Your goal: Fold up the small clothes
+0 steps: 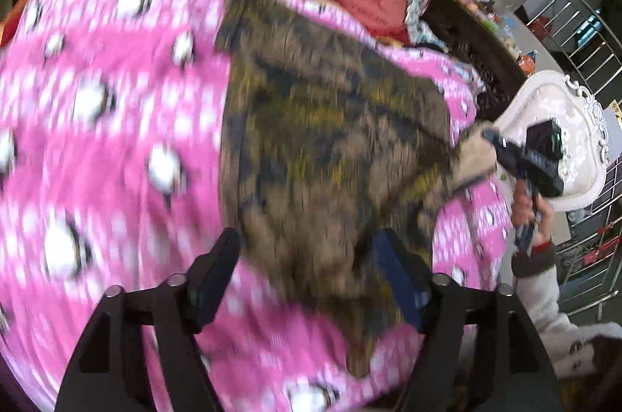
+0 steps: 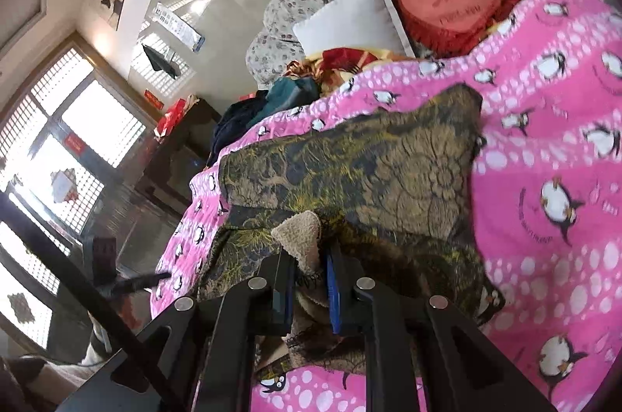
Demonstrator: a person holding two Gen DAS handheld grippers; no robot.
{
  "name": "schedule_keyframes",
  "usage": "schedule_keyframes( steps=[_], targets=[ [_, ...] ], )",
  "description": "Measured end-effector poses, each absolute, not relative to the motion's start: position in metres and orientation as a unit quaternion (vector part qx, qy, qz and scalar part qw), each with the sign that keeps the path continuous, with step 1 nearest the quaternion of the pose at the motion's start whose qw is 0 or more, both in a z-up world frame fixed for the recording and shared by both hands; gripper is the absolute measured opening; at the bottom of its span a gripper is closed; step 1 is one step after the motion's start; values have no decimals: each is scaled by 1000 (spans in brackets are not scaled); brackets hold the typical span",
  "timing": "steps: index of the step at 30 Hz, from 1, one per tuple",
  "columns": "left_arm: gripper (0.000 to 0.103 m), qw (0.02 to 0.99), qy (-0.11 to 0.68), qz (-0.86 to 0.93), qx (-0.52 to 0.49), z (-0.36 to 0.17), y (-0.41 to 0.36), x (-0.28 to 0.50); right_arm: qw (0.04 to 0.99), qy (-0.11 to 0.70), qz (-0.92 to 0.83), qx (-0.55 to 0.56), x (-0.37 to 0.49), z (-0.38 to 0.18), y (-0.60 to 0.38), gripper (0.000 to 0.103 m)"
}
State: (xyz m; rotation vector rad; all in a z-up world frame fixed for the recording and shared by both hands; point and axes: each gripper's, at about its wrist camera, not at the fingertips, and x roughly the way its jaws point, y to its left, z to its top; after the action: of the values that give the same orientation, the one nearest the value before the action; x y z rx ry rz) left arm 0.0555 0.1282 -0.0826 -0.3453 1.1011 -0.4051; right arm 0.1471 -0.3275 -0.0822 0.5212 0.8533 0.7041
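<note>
1. The small garment (image 2: 350, 175), a brown-and-olive floral piece with a tan fleecy lining, lies spread on the pink penguin blanket (image 2: 552, 124) that covers the bed.
2. The right tongs (image 2: 309, 289) are closed on a turned-up corner of the garment, with the fleecy lining bunched between the two fingers.
3. In the left wrist view the right tongs (image 1: 490, 136) hold that corner just off the blanket at the garment's right edge.
4. The left tongs (image 1: 307, 280) stand wide apart over the garment's near edge. Cloth lies between the fingers, but nothing is pinched. That view is blurred, so I cannot tell whether the fingers touch the fabric.
5. The step in hand looks like the start of a fold: one corner is secured, and the other is not yet taken.
6. The next move calls for the left tongs to close on the near corner, catching both the outer cloth and the lining.
7. Both corners should then travel together across the garment, so that the edges meet and the fold lies flat.
8. A risk is snagging the blanket along with the garment.
</note>
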Motion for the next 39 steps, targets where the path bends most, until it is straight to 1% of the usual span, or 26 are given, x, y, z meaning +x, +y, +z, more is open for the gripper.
schedule_keyframes(
  steps=[4,7,8,10,13,14,15,16,17,18,22,23,26,28,30,31,32,33,34,35,36,37,38,39],
  targets=[
    [87,795,541,-214,-172,-100,118,19,822,392,337,240,139,-78,-330,15],
    [90,776,551,-248,-177,-113,102,-2,823,386,343,237,132,-73,-330,15],
    [94,767,557,-258,-187,-121,94,-7,824,385,344,235,130,-72,-331,15],
    [94,756,572,-260,-185,-135,78,-6,824,384,343,236,126,-72,-333,15],
    [94,772,565,-233,-177,-145,64,5,823,386,339,241,123,-75,-337,15],
    [89,772,560,-236,-186,-145,62,10,823,388,338,242,123,-76,-337,15],
    [66,771,556,-244,-195,-143,61,16,822,390,337,242,123,-77,-338,15],
    [46,768,556,-254,-192,-139,58,22,822,393,335,240,124,-78,-339,15],
    [11,766,559,-261,-179,-135,55,27,822,394,333,239,125,-78,-339,15],
    [4,769,557,-269,-165,-127,52,32,824,394,331,238,127,-77,-340,15],
    [4,791,505,-308,-158,-76,55,58,830,380,332,240,140,-67,-341,15],
    [4,802,481,-313,-163,-56,60,71,831,373,332,245,147,-63,-341,15],
    [4,828,435,-305,-182,-19,79,111,830,355,331,273,175,-54,-345,15],
    [4,847,414,-260,-210,-7,97,163,826,346,315,314,204,-52,-348,15],
    [5,856,416,-197,-236,-15,117,220,829,340,272,351,234,-55,-353,15],
    [5,859,420,-157,-248,-25,128,246,844,343,217,351,250,-59,-357,19],
    [6,856,428,-119,-266,-40,140,271,853,351,170,348,261,-64,-360,35],
    [14,849,439,-106,-276,-51,147,284,854,364,136,347,269,-72,-363,40],
    [19,840,450,-92,-288,-64,157,294,849,377,122,349,274,-79,-365,41],
    [33,839,449,-84,-294,-71,163,297,846,383,124,349,272,-83,-366,41],
    [43,846,442,-89,-285,-74,166,296,850,388,132,331,266,-83,-364,41],
    [47,852,440,-95,-266,-74,165,293,857,392,135,306,261,-83,-360,43],
    [53,859,438,-98,-247,-73,162,288,866,397,135,274,254,-81,-356,50],
    [59,863,436,-100,-236,-72,159,285,874,402,134,239,248,-79,-350,52]
  ],
)
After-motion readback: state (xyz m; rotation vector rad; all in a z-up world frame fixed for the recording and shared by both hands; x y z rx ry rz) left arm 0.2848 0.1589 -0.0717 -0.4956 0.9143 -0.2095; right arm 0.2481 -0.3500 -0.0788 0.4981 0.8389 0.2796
